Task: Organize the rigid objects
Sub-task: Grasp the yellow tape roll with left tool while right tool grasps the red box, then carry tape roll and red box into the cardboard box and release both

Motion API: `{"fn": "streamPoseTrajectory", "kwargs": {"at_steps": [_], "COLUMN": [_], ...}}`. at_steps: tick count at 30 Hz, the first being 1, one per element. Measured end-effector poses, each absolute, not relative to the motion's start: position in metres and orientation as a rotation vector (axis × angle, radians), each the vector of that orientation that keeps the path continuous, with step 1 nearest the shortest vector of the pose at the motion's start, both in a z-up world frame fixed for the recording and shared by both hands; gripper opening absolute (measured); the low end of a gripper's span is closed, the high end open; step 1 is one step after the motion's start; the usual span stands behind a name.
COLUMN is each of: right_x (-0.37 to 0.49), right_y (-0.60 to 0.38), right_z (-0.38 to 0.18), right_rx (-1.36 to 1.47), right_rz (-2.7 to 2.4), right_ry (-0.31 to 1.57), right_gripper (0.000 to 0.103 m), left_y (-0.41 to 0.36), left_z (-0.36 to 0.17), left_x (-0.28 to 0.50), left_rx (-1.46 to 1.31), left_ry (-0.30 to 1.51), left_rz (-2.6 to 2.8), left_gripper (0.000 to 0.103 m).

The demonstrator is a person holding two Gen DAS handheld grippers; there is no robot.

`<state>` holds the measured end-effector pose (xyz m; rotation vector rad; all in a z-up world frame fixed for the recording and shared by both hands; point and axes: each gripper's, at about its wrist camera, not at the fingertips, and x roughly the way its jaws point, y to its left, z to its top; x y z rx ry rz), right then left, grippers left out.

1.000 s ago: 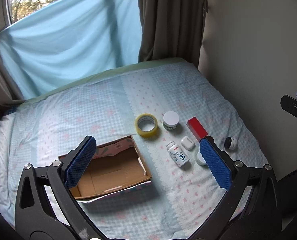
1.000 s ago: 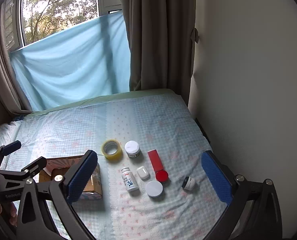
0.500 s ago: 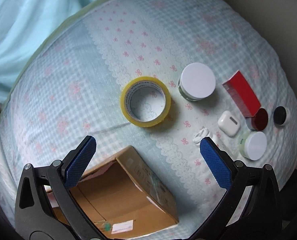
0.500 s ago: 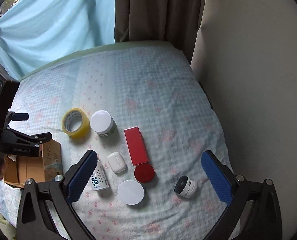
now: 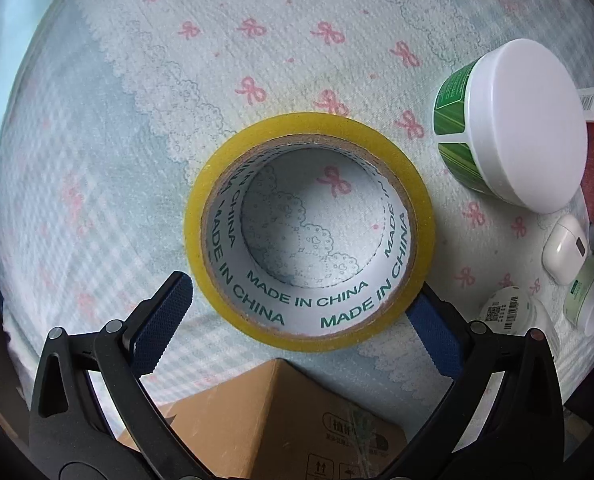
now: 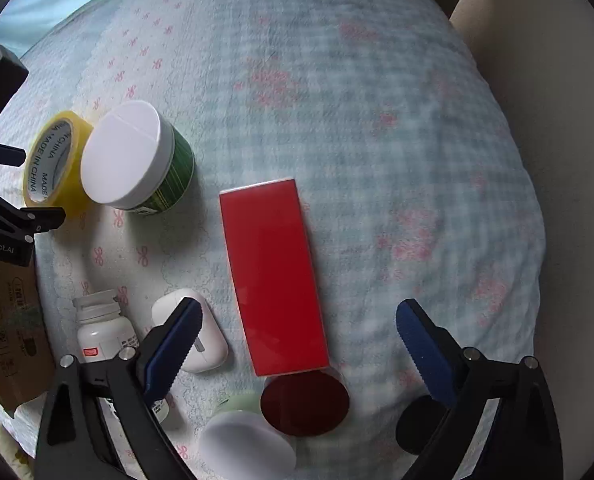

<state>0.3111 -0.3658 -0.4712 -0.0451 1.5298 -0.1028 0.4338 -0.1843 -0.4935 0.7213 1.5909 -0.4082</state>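
Left gripper (image 5: 297, 312) pointing down, fingers spread wide, right gripper (image 6: 297, 344) likewise, fingers apart

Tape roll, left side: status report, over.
Left gripper open, jaws straddling tape roll, not closed on it. Right gripper open above red box. Cardboard box close beneath the jaws.

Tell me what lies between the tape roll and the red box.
The green jar with the white lid sits between the yellow tape roll and the red box, touching the tape; right wrist view shows it.
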Motion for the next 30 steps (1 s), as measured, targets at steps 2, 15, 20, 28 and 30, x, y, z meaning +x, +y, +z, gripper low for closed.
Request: {"fn": "streamPoseTrajectory", "kwargs": {"at_steps": [2,15,20,28,30], "right_x": [0.314,0.319,0.323,0.311,0.307], "right_y": [-0.363,-0.360,-0.363,-0.369,-0.366], "right_z": [-0.480,-0.501,-0.488,-0.428,-0.405], "right_rx": [-0.055,0.001,0.037,0.083,0.090], "right_rz": [-0.097,-0.092,-0.105,-0.121,-0.119], "right_ry": [1.546,1.578,1.551,1.464,1.438], "right_gripper": [0.085,0.042,0.041,0.041,0.041], "left_y": [-0.188,-0.201,-0.203,-0.199,-0.195], "left_z": [-0.503,-0.522,-0.492,-0.410,-0.383], "left_x": [0.435,0.443,0.442,0.421,0.411], "left_rx": [0.739,0.732,0.691,0.617,0.586], "left_ry": [1.589,1.564,1.525,1.410,1.374], "left_rz": [-0.418,-0.470,-0.466,-0.472,-0.471], "left_gripper": [0.103,0.096,0.096,0.096,0.096]}}
